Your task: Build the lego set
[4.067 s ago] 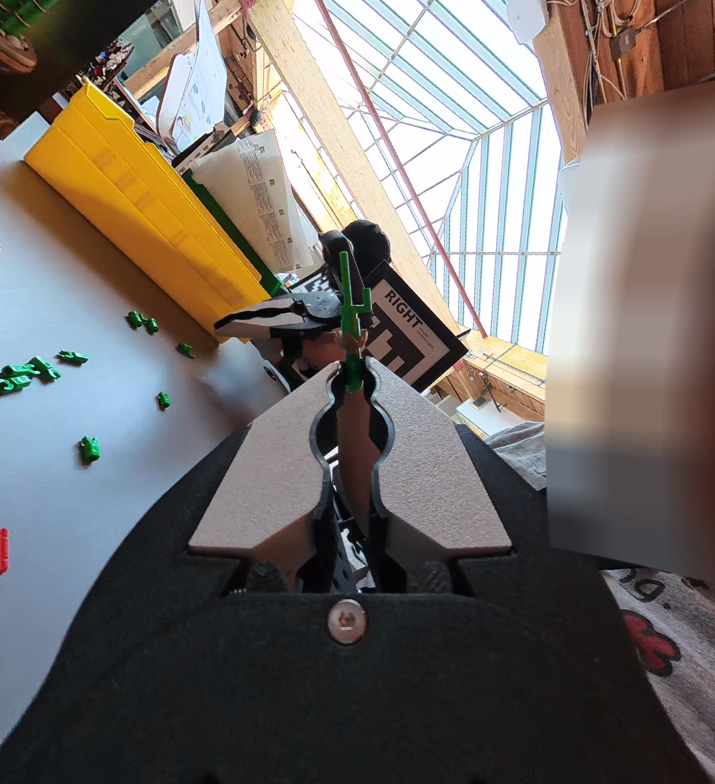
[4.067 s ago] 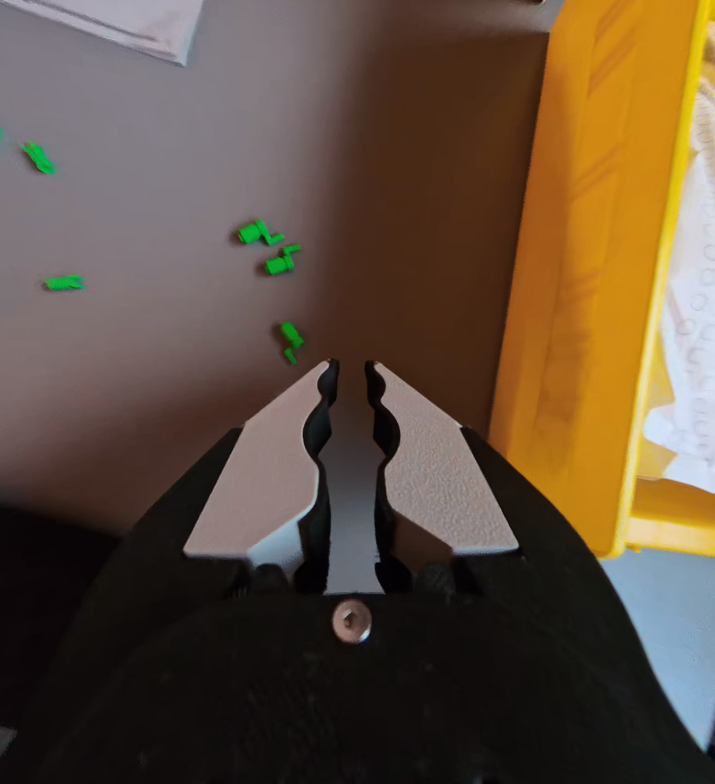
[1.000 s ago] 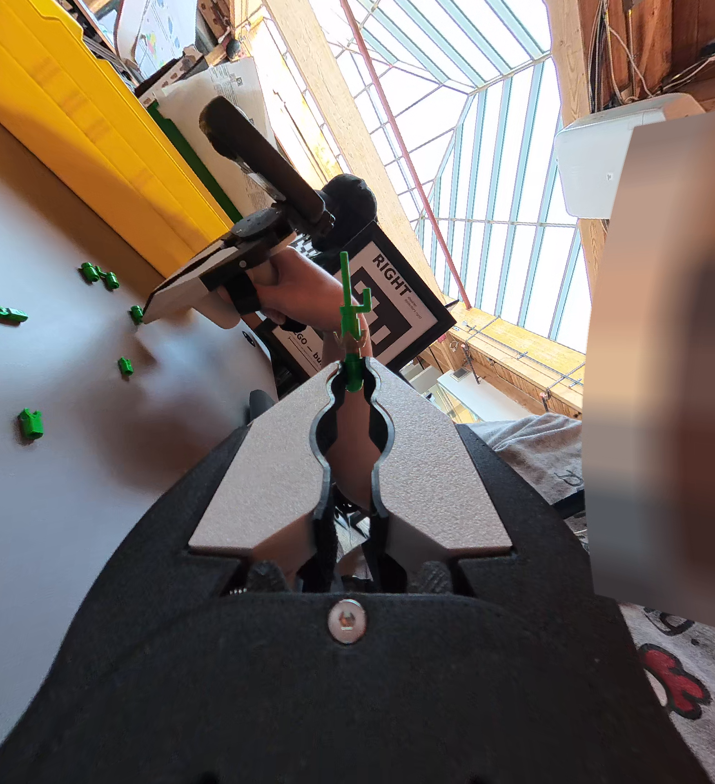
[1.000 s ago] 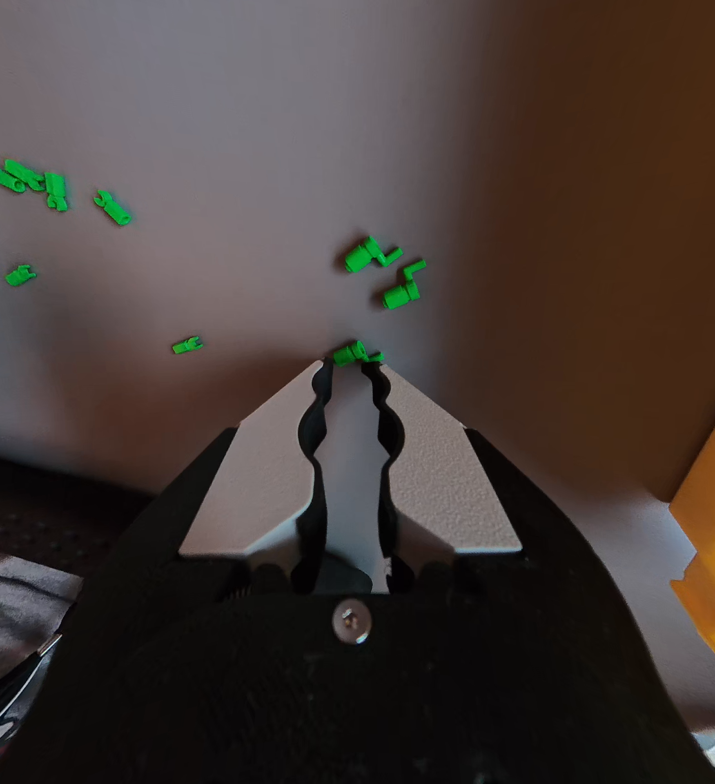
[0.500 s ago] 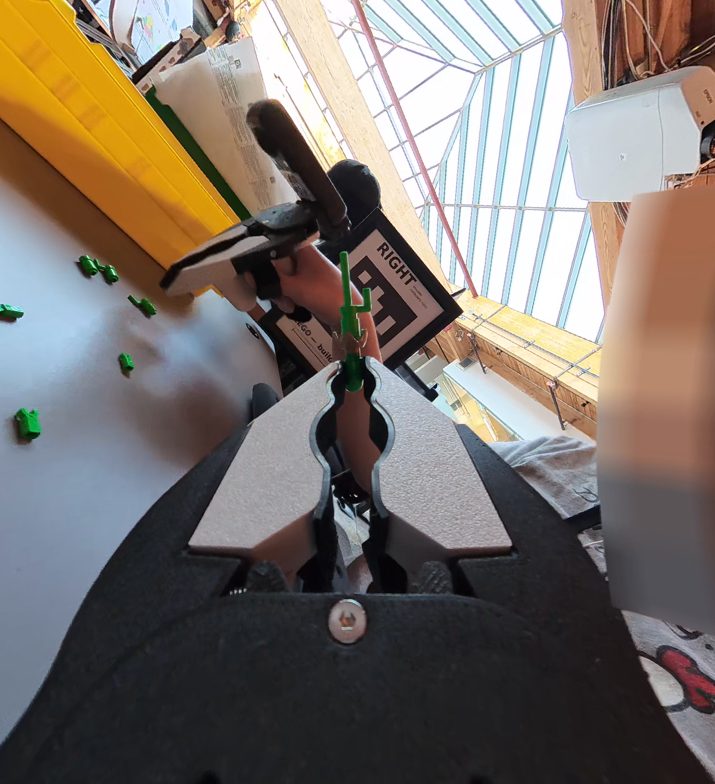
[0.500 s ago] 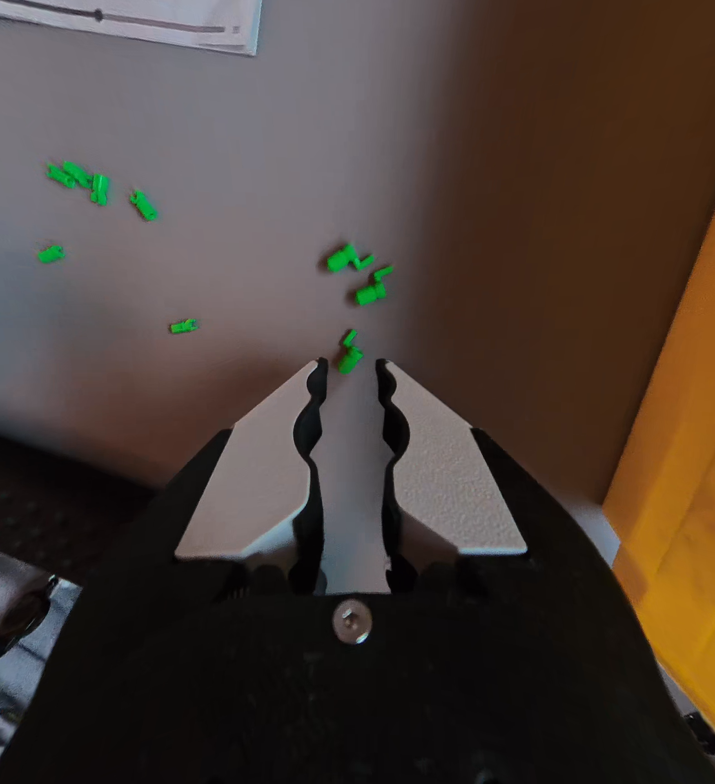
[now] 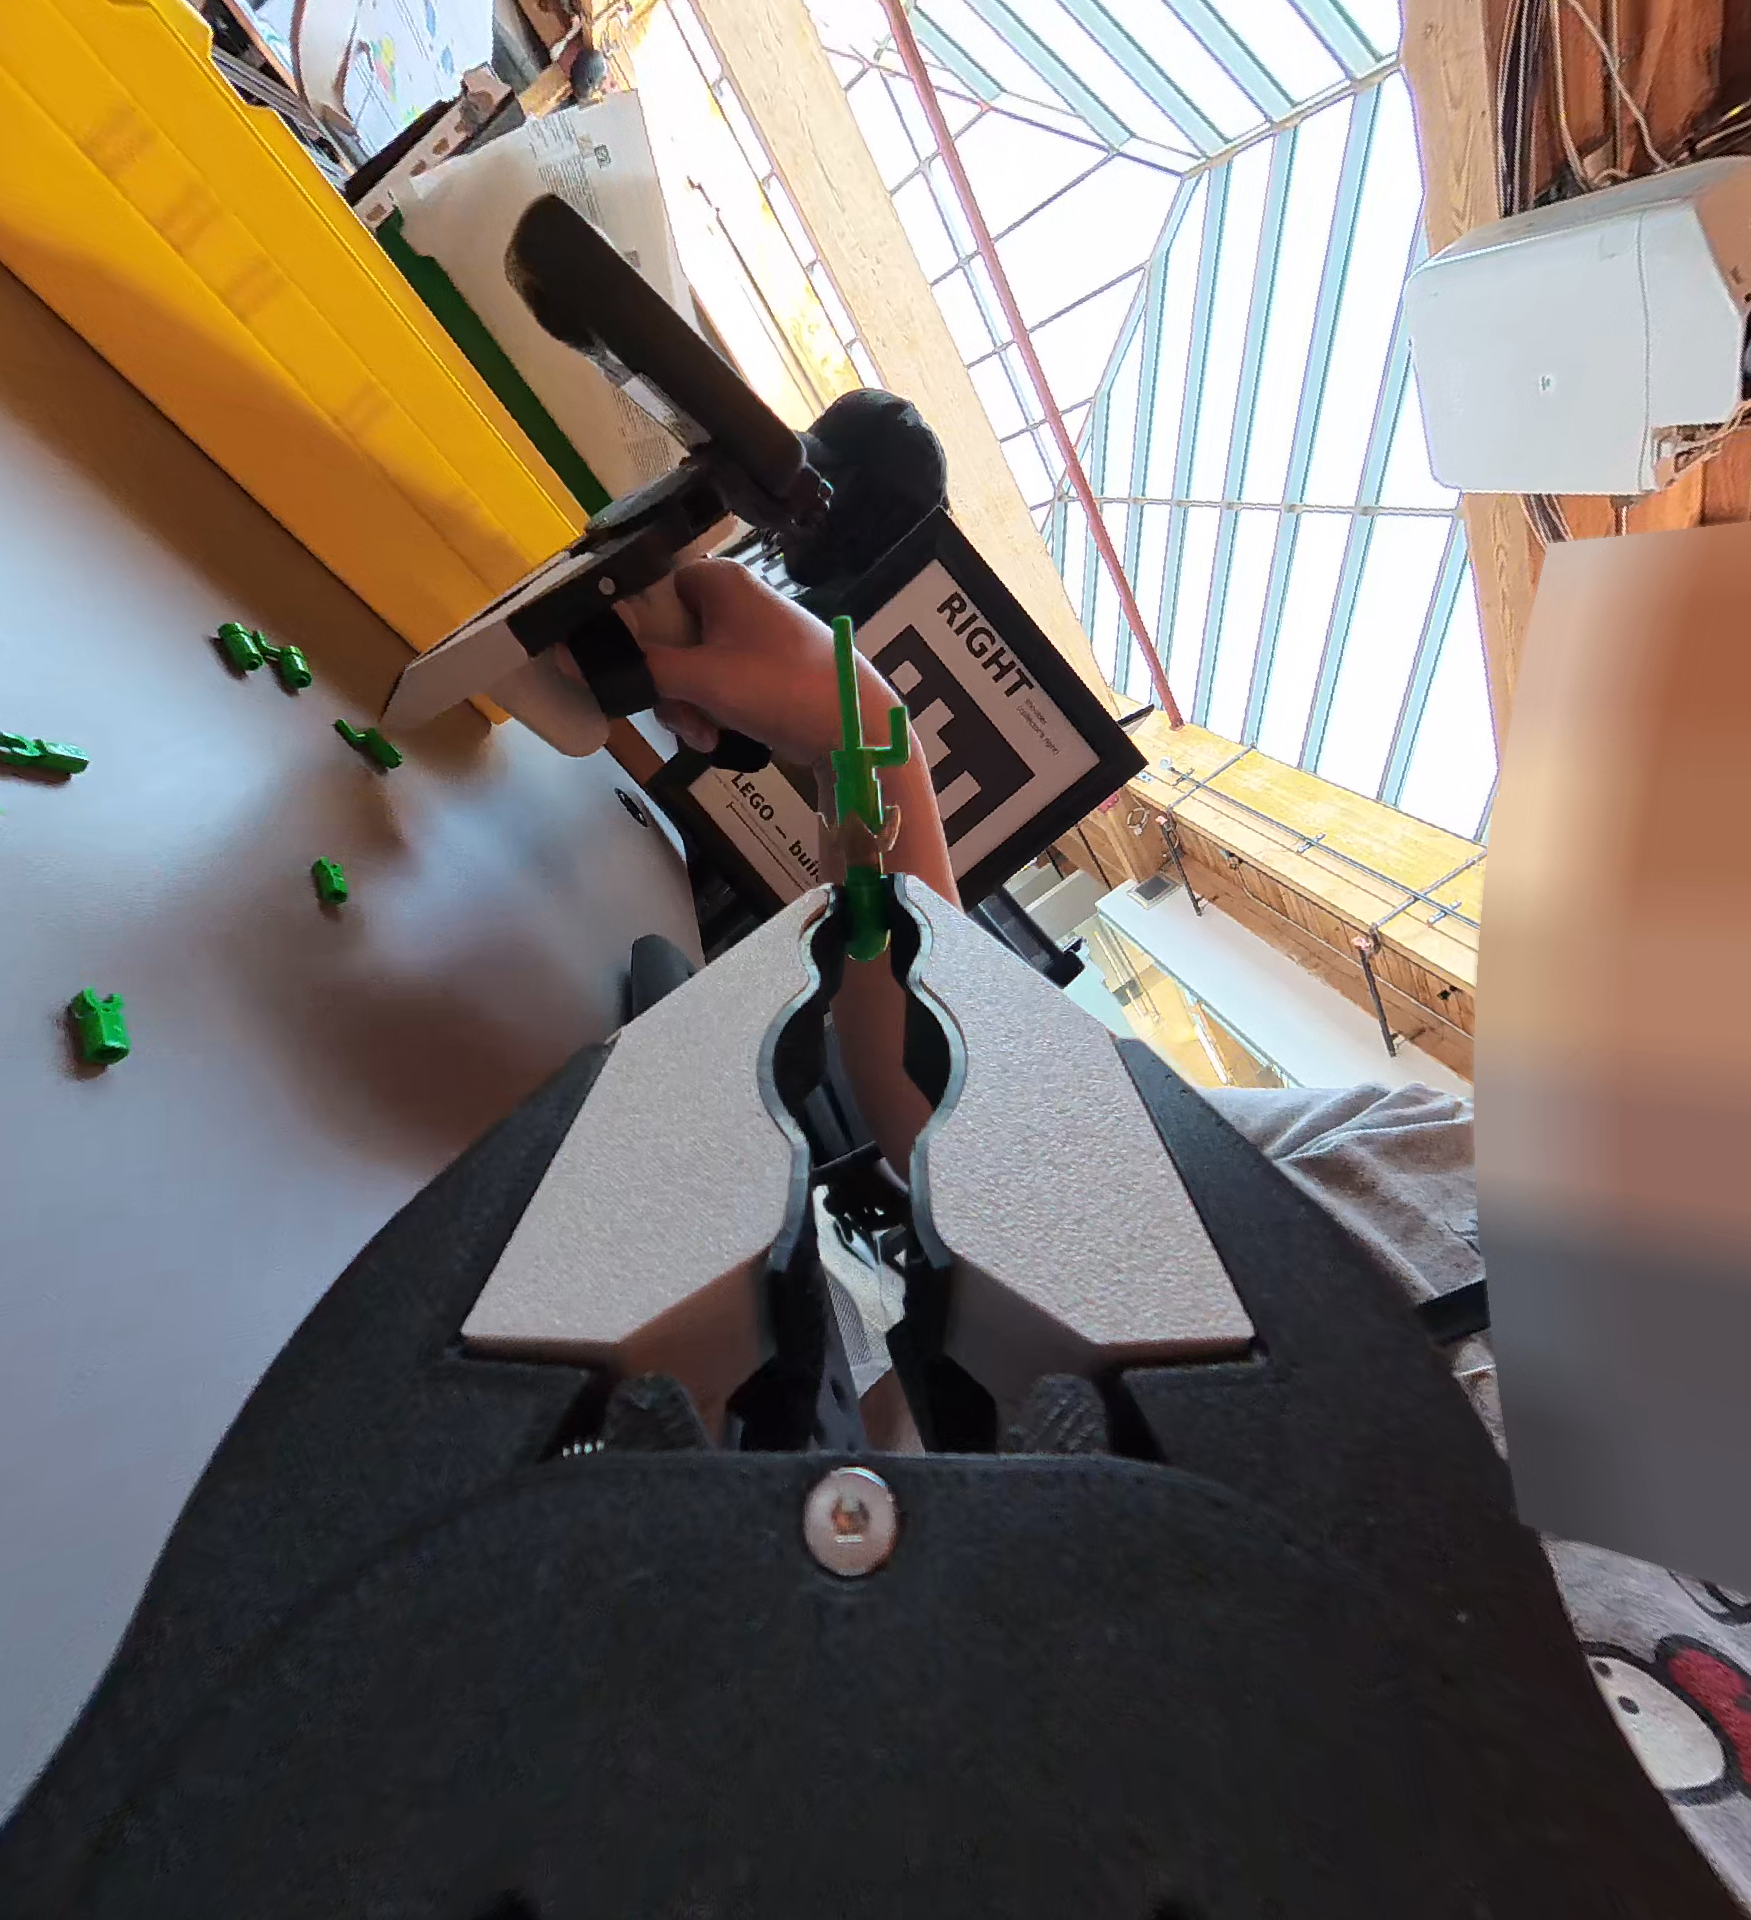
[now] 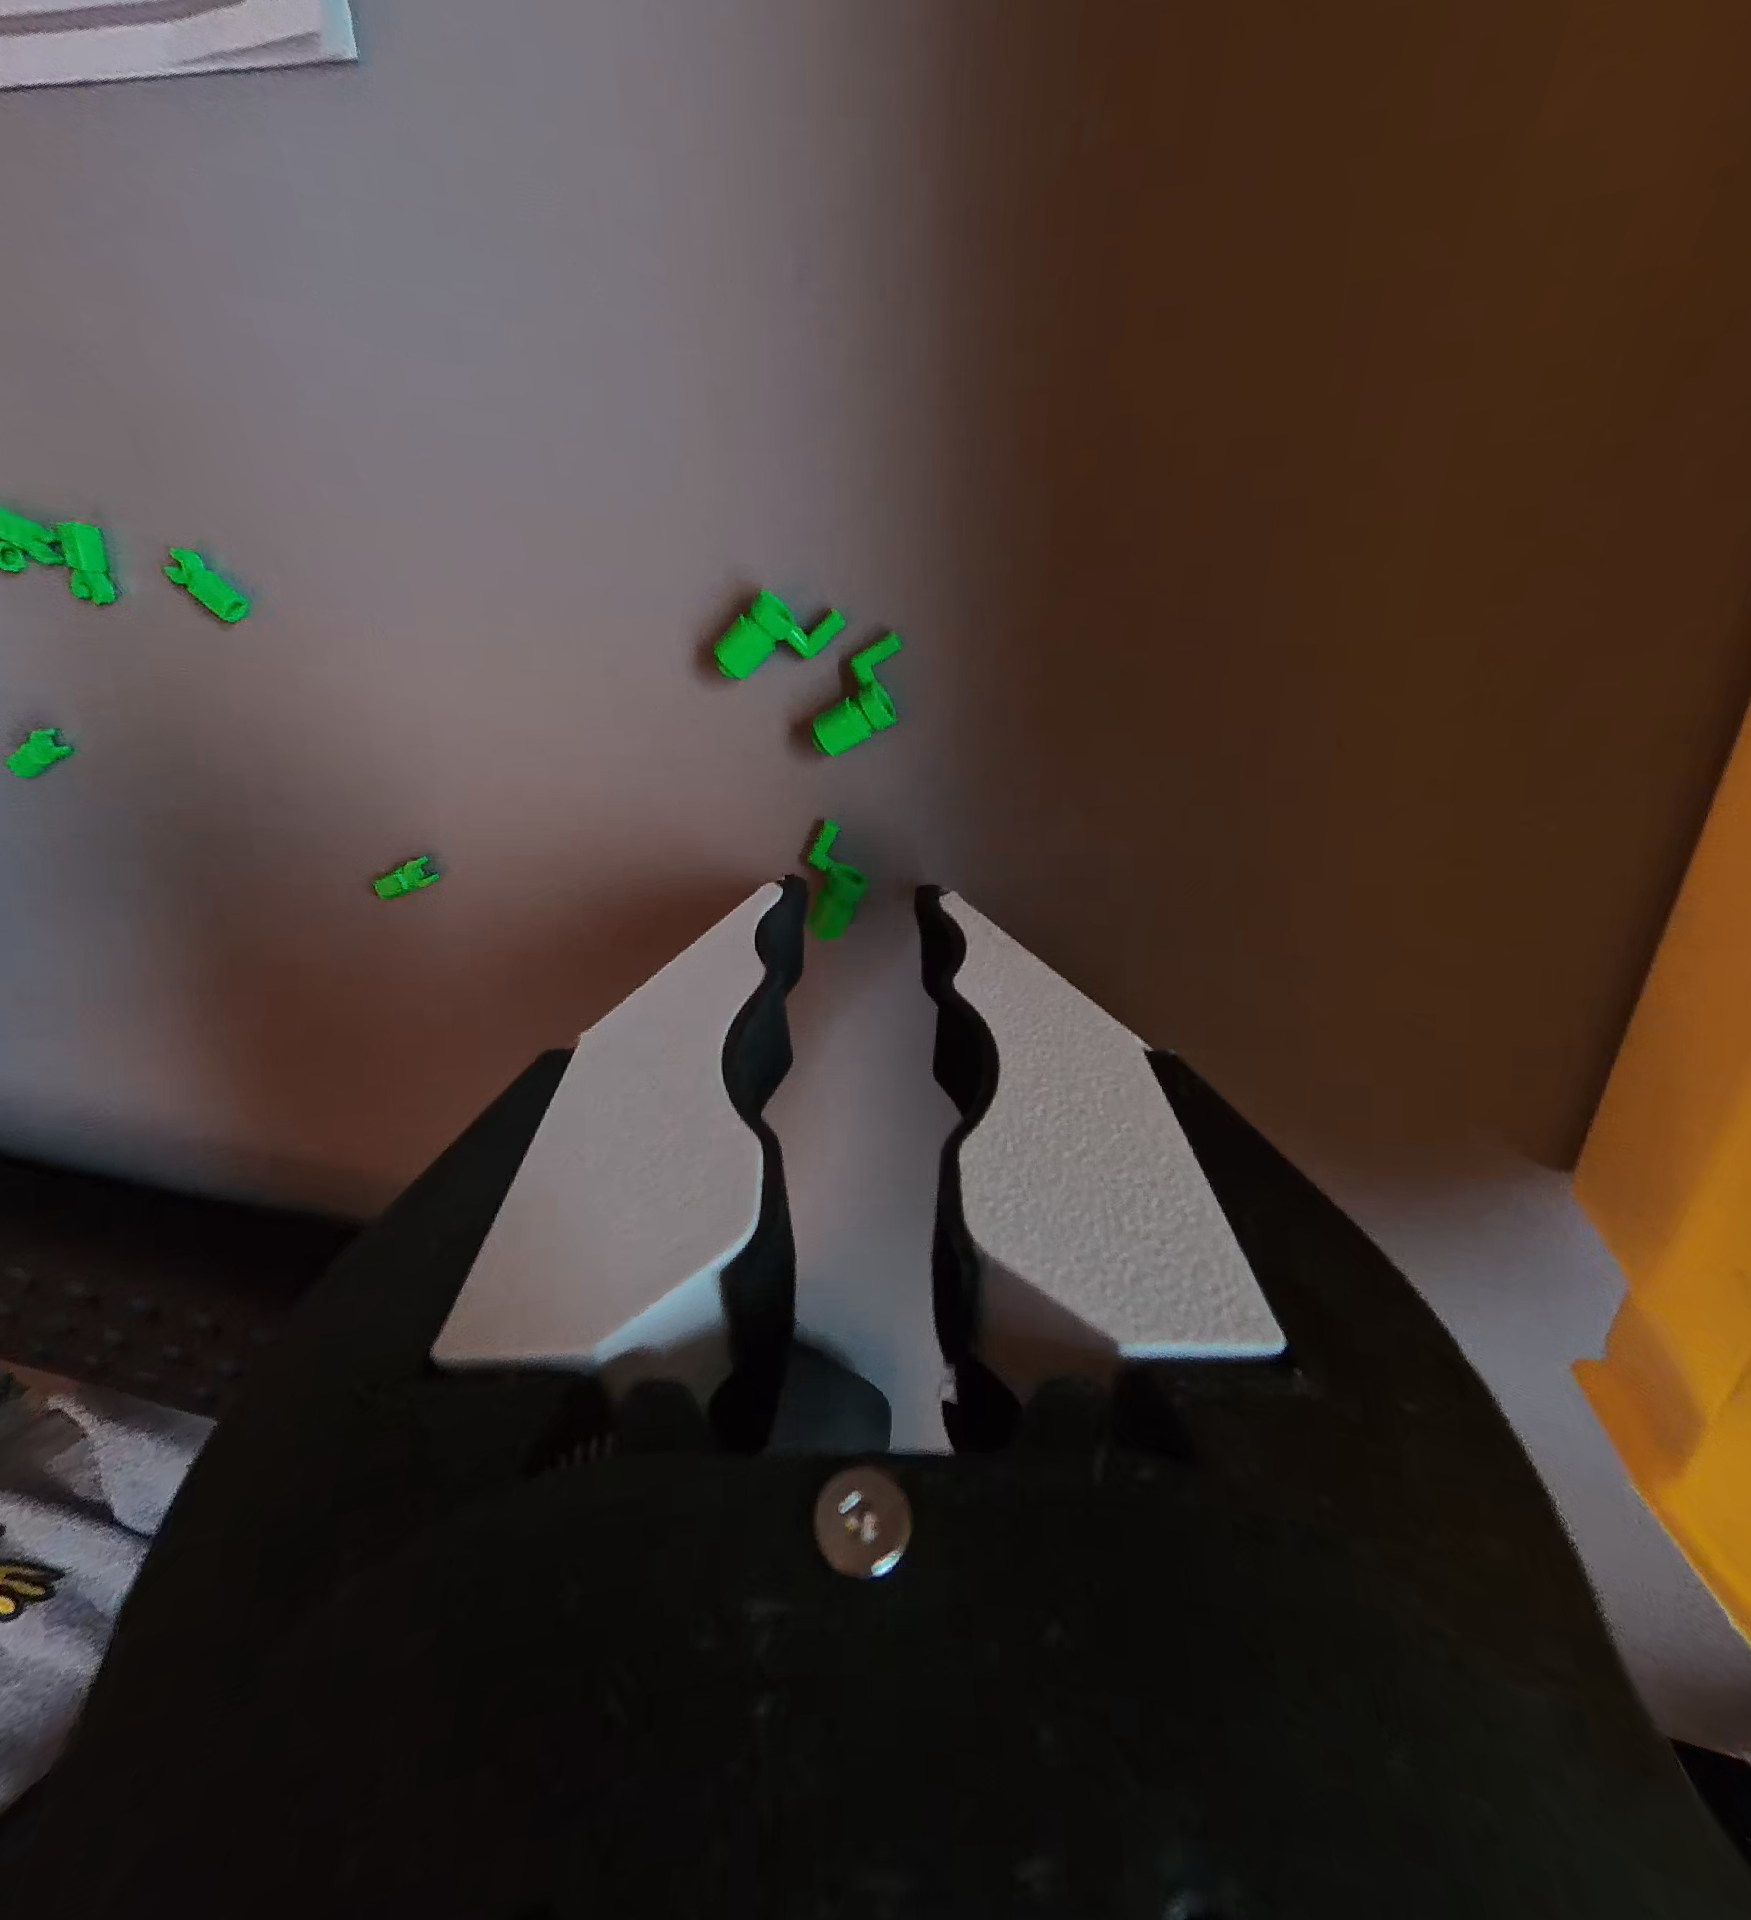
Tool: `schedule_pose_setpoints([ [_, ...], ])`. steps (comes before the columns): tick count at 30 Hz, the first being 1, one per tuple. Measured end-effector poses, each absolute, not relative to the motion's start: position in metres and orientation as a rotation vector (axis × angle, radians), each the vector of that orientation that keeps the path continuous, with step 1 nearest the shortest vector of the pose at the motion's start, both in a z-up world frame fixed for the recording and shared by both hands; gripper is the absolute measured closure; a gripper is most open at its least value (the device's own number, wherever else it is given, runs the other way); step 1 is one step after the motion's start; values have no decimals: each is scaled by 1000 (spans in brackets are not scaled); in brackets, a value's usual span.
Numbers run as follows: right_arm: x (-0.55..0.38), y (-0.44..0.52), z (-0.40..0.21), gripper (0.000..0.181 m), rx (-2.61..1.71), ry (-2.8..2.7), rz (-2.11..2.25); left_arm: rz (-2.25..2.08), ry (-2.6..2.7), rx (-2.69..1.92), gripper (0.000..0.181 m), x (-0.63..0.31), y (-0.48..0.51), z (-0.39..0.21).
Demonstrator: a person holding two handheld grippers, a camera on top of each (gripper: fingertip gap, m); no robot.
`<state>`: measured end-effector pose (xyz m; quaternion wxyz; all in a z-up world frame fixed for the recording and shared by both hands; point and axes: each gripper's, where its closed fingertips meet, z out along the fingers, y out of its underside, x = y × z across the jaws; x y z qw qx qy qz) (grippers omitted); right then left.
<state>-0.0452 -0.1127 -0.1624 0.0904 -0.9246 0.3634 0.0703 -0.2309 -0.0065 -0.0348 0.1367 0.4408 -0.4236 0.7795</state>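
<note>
Grey tabletop (image 8: 538, 312) carried scattered green pieces. Left gripper (image 7: 863, 902) was clamped on a thin green stem assembly (image 7: 858, 769), raised off the table. Right gripper (image 8: 855, 891) stood parted, a small green piece (image 8: 835, 896) at its tips. Farther right sat a yellow bin (image 8: 1744, 1039).

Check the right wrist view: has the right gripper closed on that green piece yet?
No, the right gripper is open, with the green piece lying on the table between its tips.
</note>
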Motion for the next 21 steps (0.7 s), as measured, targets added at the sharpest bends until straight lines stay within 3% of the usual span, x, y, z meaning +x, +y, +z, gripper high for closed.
schedule_pose_setpoints([
  [15, -51, -107, -164, 174, -2718, 1044, 286, 2253, -1242, 1280, 176, -232, -8, -35],
  [21, -70, -59, -80, 175, -2257, 602, 323, 2269, -1249, 1270, 176, -231, -7, -33],
])
